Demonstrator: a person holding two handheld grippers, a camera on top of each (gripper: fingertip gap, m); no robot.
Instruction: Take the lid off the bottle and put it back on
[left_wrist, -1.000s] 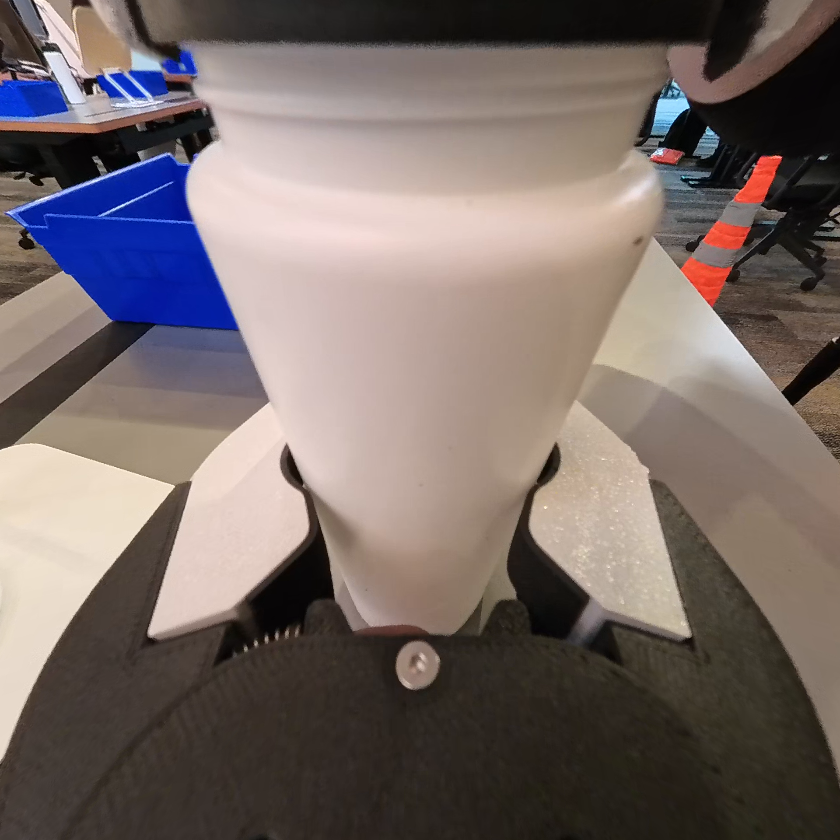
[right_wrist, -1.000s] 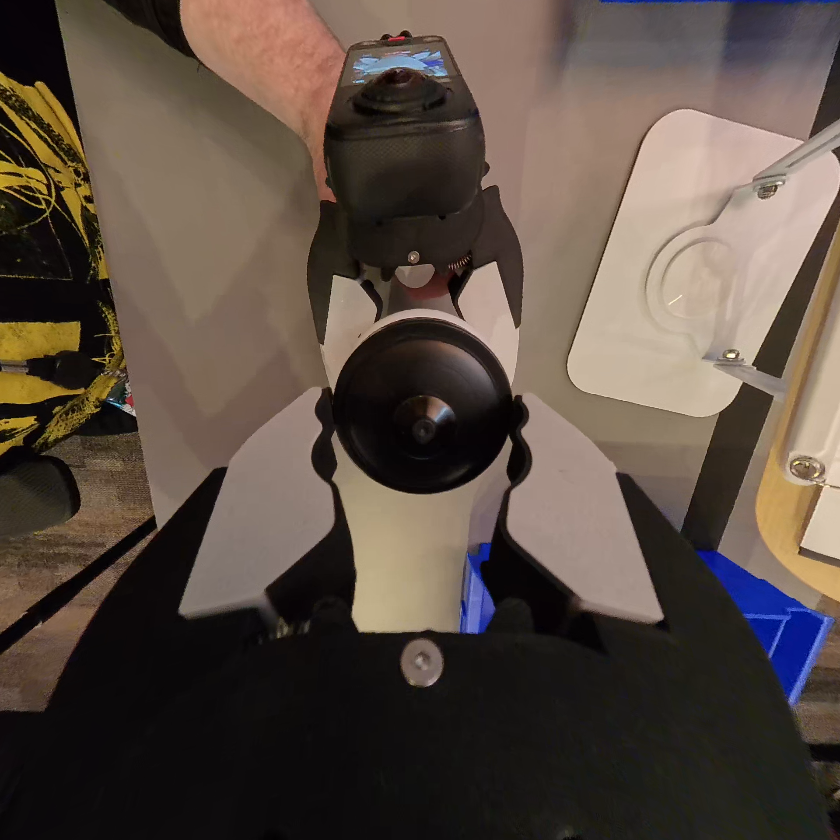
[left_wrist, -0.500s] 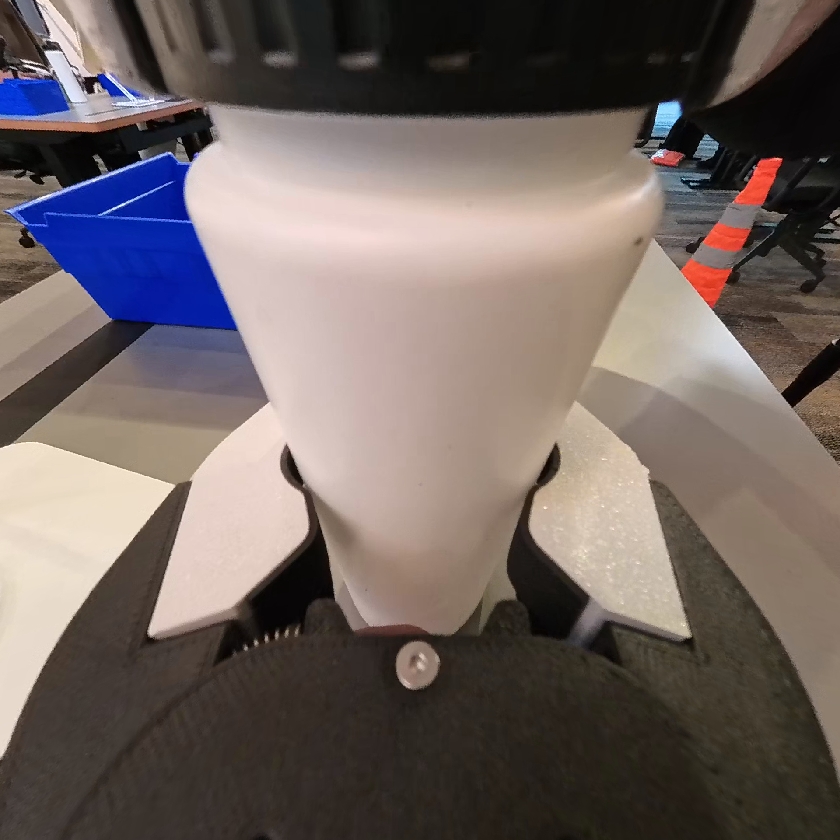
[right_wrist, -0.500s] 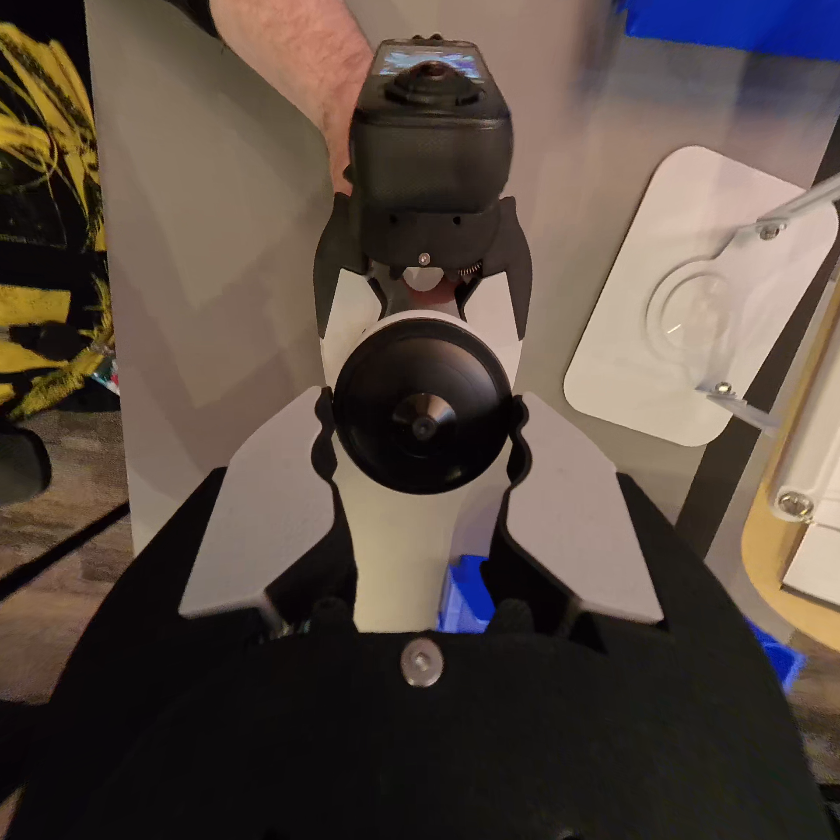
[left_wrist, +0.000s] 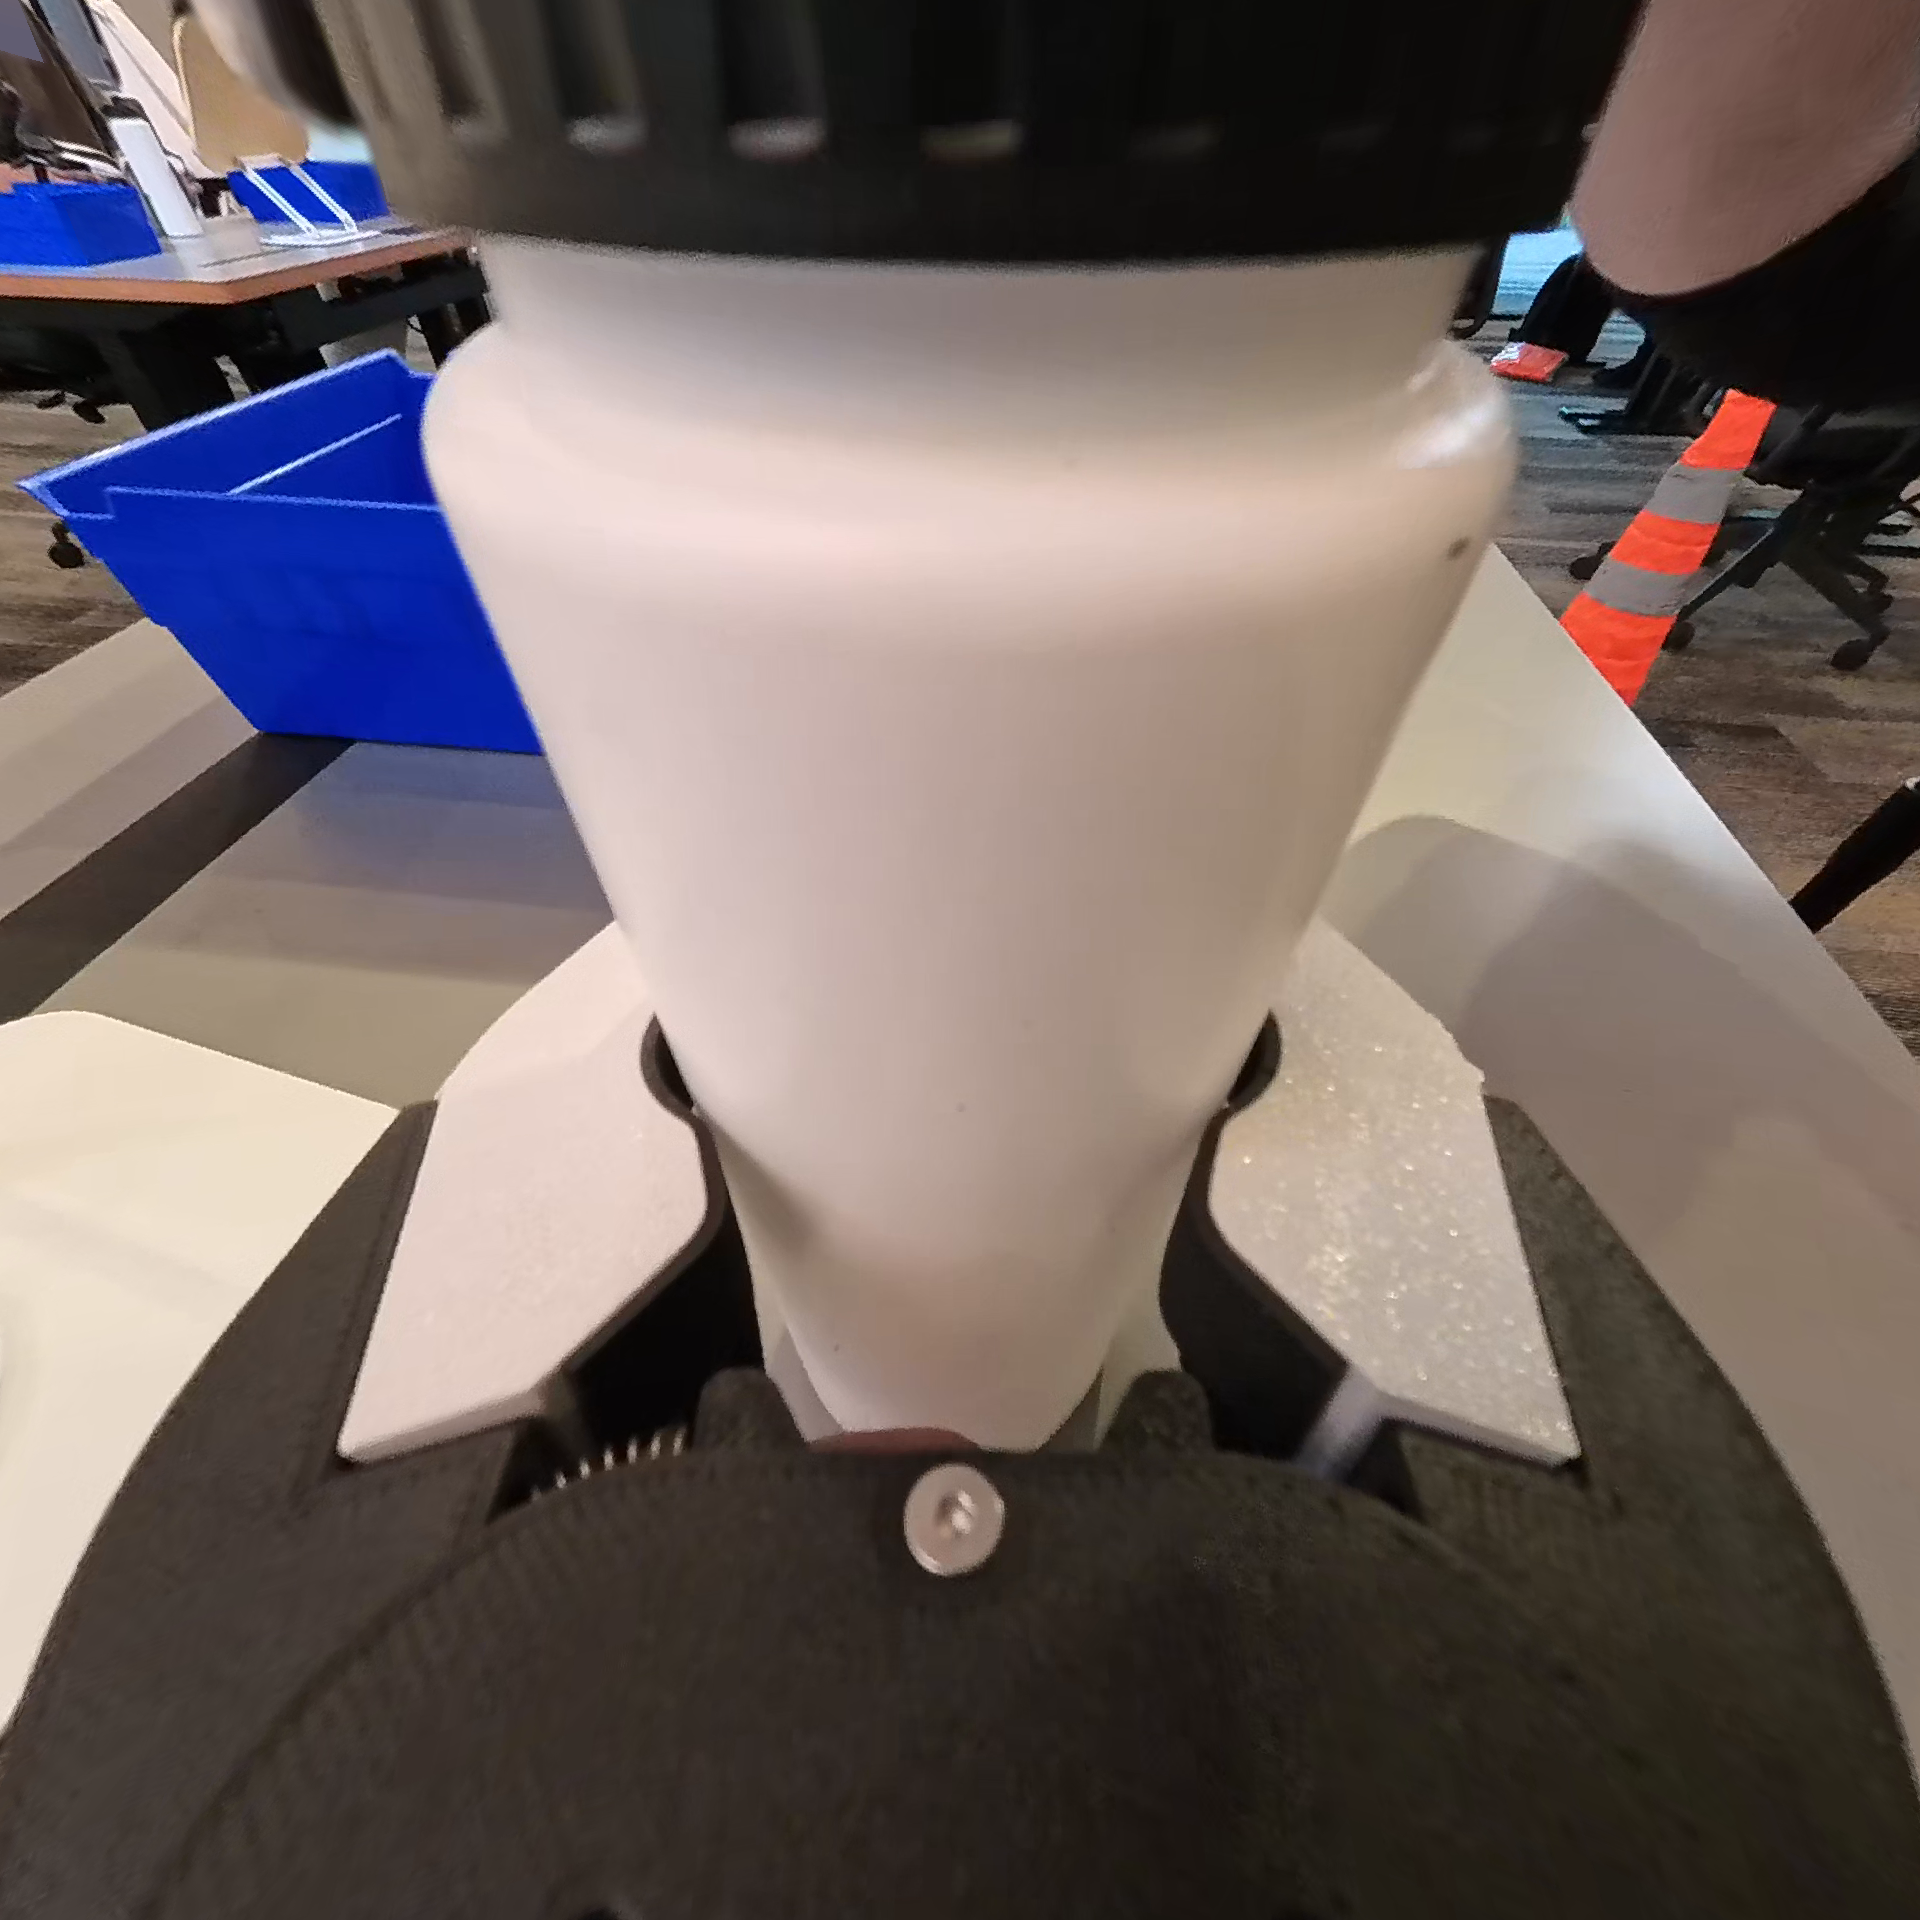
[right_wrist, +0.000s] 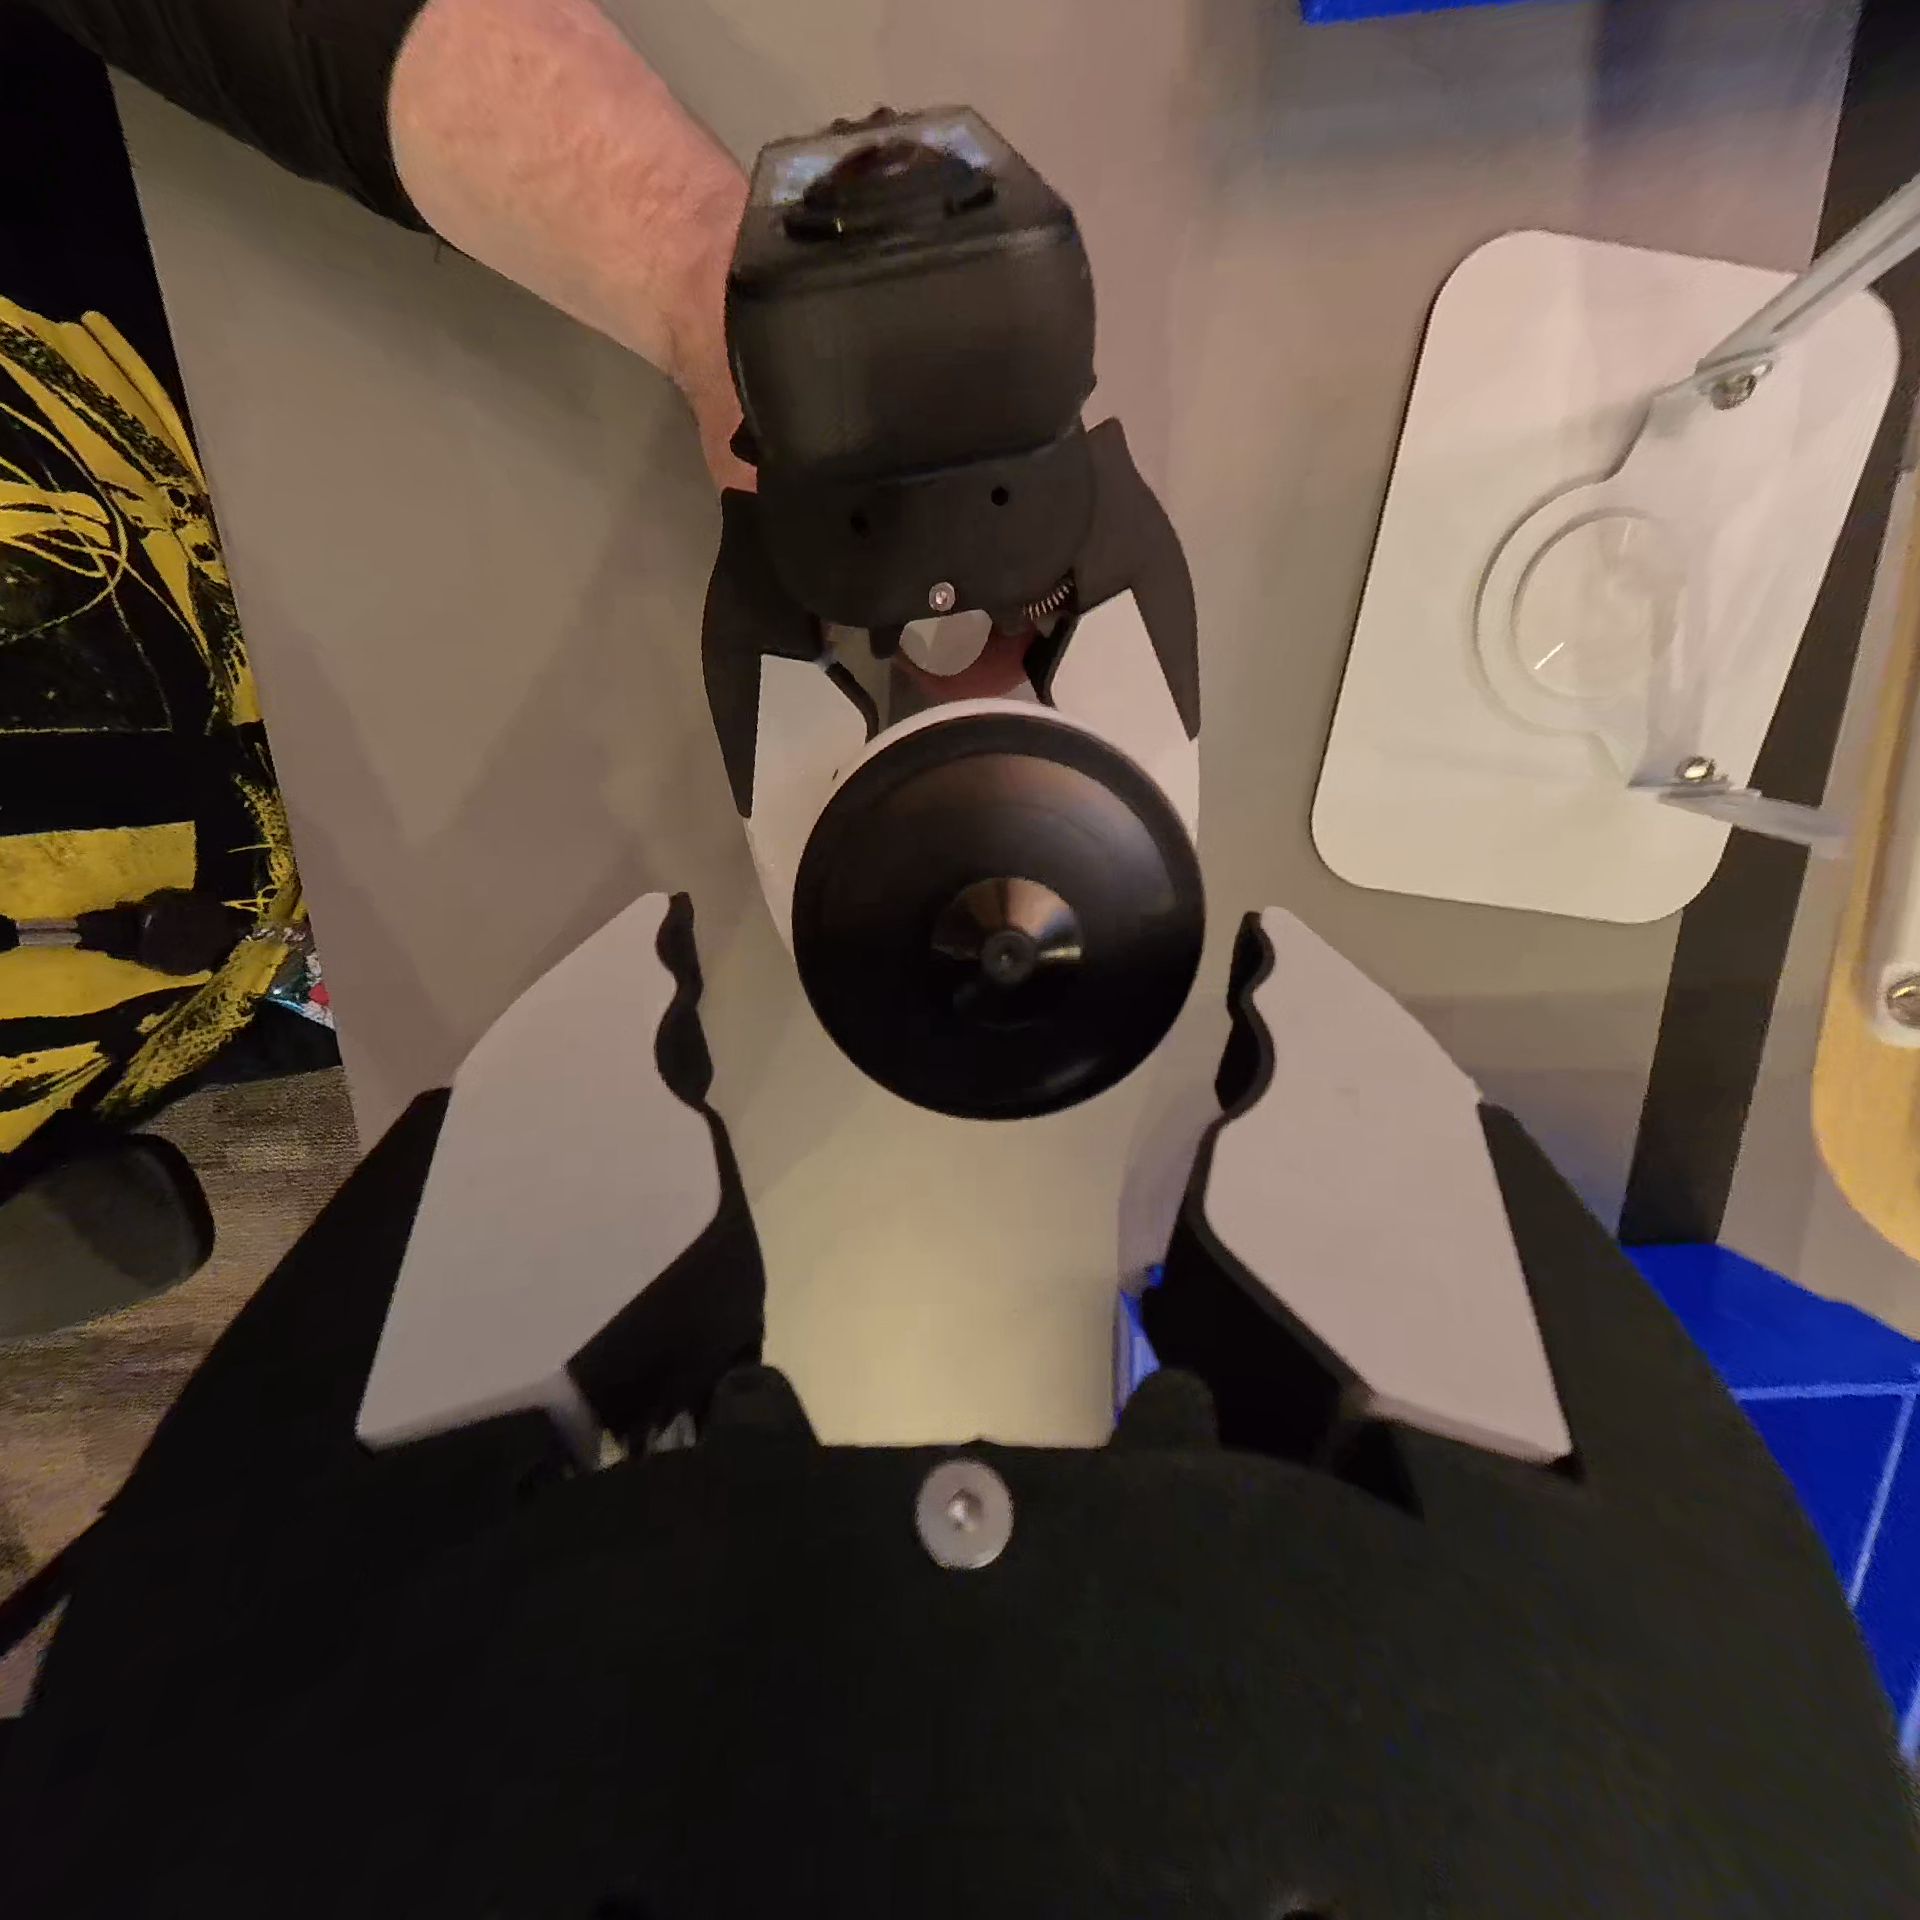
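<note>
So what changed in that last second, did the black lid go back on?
Yes. The lid came down onto the white bottle, covering the bare neck threads, and the right gripper opened its fingers and let it go. The left gripper kept its hold on the bottle, and the blue bin and table stayed as they were.

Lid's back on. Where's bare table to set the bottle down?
Best patch: bare grey table beside the bottle, running out to the edge nearest the orange cone. A narrower strip lies between the blue bin and the white pad. That side is crowded: the pad carries a clear fixture.
</note>
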